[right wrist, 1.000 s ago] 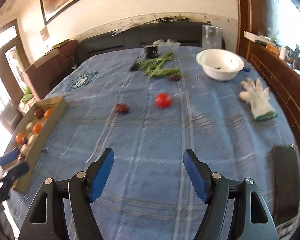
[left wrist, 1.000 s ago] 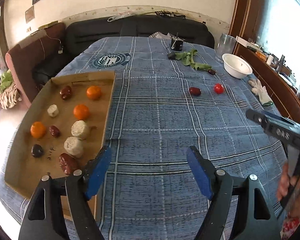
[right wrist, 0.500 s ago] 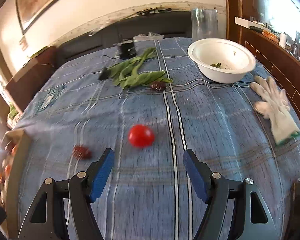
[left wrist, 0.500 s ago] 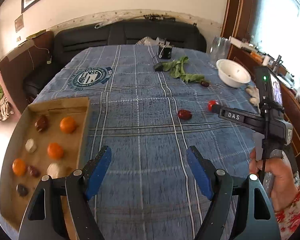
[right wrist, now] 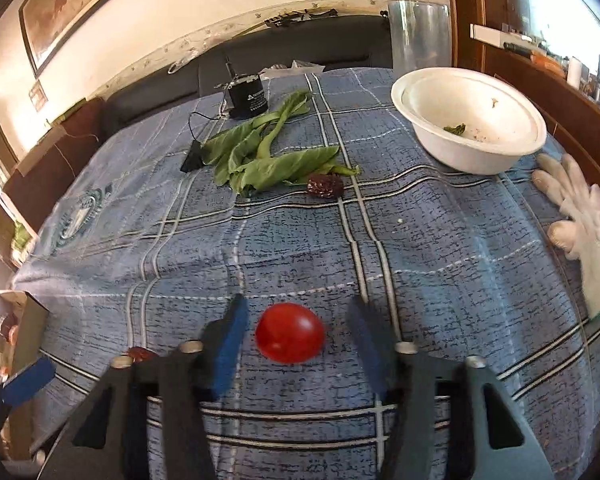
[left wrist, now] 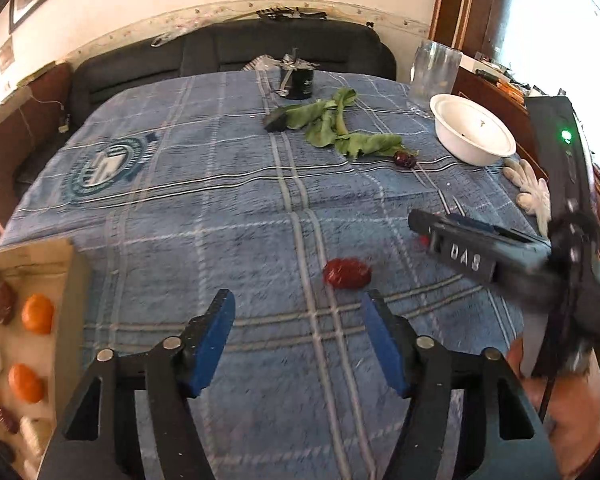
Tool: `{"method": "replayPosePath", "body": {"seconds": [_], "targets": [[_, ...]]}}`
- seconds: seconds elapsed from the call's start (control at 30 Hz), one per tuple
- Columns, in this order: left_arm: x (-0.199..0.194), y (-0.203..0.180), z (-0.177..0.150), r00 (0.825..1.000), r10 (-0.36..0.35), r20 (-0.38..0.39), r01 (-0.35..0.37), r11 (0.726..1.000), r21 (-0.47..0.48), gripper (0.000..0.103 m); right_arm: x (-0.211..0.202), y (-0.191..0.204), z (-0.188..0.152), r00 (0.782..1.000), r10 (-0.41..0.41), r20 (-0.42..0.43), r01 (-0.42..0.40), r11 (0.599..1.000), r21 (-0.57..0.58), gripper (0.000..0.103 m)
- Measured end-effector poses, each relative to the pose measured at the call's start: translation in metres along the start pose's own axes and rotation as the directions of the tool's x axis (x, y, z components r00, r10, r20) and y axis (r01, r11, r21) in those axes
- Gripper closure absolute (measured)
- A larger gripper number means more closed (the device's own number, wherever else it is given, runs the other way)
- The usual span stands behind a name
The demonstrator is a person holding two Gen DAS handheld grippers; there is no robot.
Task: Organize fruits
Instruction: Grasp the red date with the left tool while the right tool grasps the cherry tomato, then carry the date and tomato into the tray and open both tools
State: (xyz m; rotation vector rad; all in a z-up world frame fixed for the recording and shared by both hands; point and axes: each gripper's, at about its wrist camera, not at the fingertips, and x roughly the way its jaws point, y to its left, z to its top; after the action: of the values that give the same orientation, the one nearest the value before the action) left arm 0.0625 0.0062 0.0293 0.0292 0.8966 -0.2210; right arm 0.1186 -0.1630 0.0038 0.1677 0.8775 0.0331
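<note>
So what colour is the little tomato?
The tomato is bright red, best seen in the right wrist view.

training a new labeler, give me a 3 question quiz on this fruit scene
1. True or false: the tomato lies between the right hand-held gripper's fingers.
2. Which is nearest the white bowl? A) glove B) cardboard tray C) orange
3. What lies against the green leaves at their near end?

Key: 1 true; 2 A; 3 a dark dried fruit.

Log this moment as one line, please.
right gripper: closing around red tomato, pads not touching | left gripper: open, closing, near red date | tray: partly filled
</note>
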Motion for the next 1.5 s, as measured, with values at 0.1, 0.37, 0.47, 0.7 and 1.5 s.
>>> {"method": "replayPosePath", "body": {"seconds": [0.1, 0.37, 0.47, 0.7, 1.5], "targets": [[0.012, -0.007, 0.006, 1.0, -0.025, -0.002, 0.025, 1.0, 0.004, 0.047, -0.001, -0.002, 0.0, 0.999, 0.039, -0.005, -0.039, 0.999, 0.004, 0.069], [0.037, -0.013, 0.009, 0.996, -0.087, -0.013, 0.087, 0.996, 0.0, 0.047, -0.001, -0.012, -0.002, 0.993, 0.116, -0.006, -0.115, 0.992, 0.055, 0.069], [0.038, -0.012, 0.01, 0.993, -0.117, -0.003, 0.117, 0.993, 0.0, 0.047, -0.001, -0.012, -0.002, 0.994, 0.112, -0.005, -0.111, 0.992, 0.052, 0.069], [0.03, -0.006, 0.007, 0.99, -0.134, 0.039, 0.135, 0.99, -0.027, 0.072, -0.004, -0.011, -0.003, 0.993, 0.114, 0.014, -0.114, 0.992, 0.047, 0.069], [-0.086, 0.03, -0.027, 0.978, -0.109, 0.176, 0.13, 0.985, -0.111, 0.072, -0.074, 0.011, -0.028, 0.97, 0.238, 0.041, -0.24, 0.969, 0.054, 0.068]]}}
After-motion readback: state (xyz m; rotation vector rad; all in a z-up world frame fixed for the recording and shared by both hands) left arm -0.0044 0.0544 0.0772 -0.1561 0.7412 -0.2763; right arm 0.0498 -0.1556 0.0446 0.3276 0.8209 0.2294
